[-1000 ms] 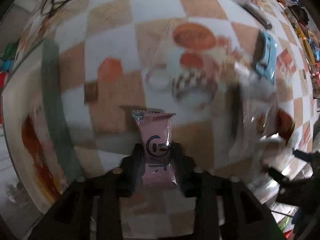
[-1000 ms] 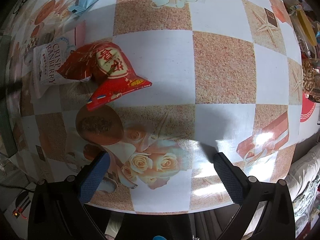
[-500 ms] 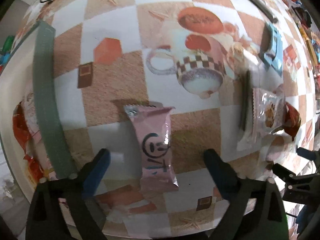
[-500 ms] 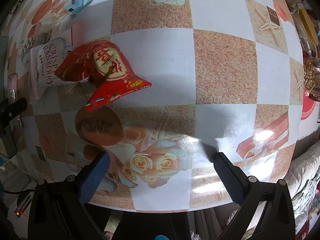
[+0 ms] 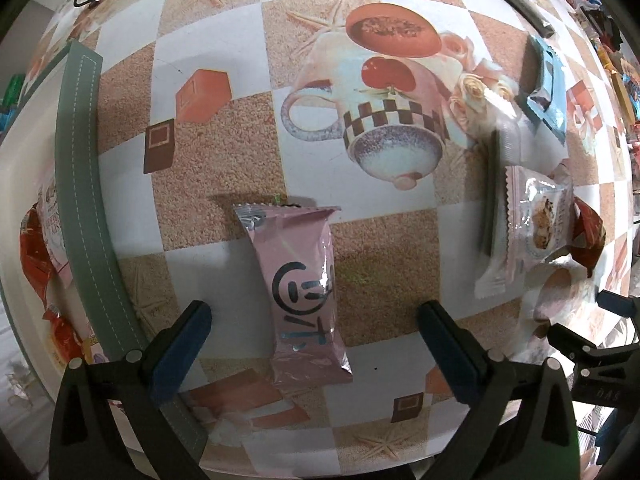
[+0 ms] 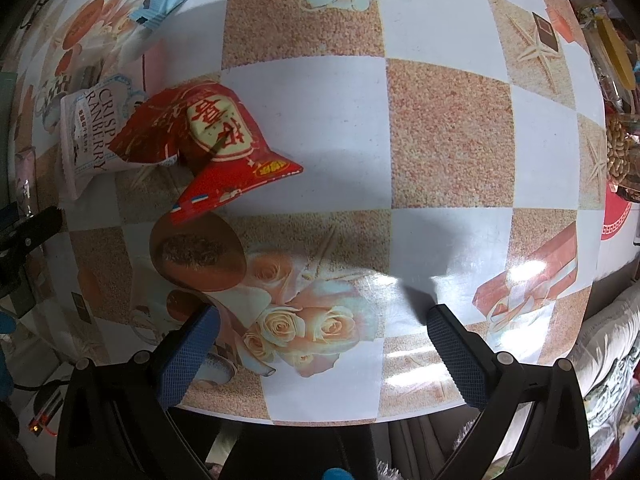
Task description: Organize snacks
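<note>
Left wrist view shows our left tool (image 5: 312,344) with its jaws wide apart, the pink snack packet (image 5: 302,292) lying flat on the worktop (image 5: 380,248) between them, untouched. We judge the release done; lift straight up so neither pad drags it. In the right wrist view our right tool (image 6: 320,348) hangs open and empty, lower right of the red packet (image 6: 224,148).
</note>
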Demonstrator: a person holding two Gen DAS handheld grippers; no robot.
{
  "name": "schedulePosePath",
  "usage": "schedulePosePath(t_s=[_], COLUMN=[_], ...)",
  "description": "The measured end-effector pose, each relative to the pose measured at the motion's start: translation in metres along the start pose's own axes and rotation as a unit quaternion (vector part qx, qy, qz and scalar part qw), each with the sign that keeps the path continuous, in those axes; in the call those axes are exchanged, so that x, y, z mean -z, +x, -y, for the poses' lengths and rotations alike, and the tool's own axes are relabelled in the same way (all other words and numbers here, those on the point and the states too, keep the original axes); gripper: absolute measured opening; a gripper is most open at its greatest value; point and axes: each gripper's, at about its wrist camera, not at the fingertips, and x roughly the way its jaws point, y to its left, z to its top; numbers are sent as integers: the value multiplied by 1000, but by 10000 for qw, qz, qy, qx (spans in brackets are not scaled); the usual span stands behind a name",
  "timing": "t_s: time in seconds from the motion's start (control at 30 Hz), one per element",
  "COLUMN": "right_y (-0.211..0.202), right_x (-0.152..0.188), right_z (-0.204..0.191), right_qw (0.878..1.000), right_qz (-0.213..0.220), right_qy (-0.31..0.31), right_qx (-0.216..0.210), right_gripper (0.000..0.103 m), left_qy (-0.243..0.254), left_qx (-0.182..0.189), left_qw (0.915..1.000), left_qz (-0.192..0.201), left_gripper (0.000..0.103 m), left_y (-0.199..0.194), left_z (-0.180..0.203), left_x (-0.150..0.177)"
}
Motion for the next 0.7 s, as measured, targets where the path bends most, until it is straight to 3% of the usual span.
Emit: schedulePosePath(t_s=[0.2, 0.33, 0.47, 0.7], right_y=[-1, -47, -76, -61], right_x=[-19, -31, -62, -104], right_z=[2, 5, -3, -33], right_qw=[9985, 9979, 9953, 9978], right_qz=[-533, 270, 761, 592], right_qy=[133, 400, 535, 254], right_qx=[-45, -442, -270, -125], right_gripper=[103, 103, 103, 103], left_qy=[10, 5, 11, 14], left_qx=[5, 7, 8, 12], left_qw=[10000, 10000, 10000, 10000], left_qz=[10, -2, 31, 84], left_gripper=[103, 103, 103, 103], left_y=[-4, -8, -6, -5], left_z=[-2, -4, -2, -1], left_x=[1, 3, 4, 5])
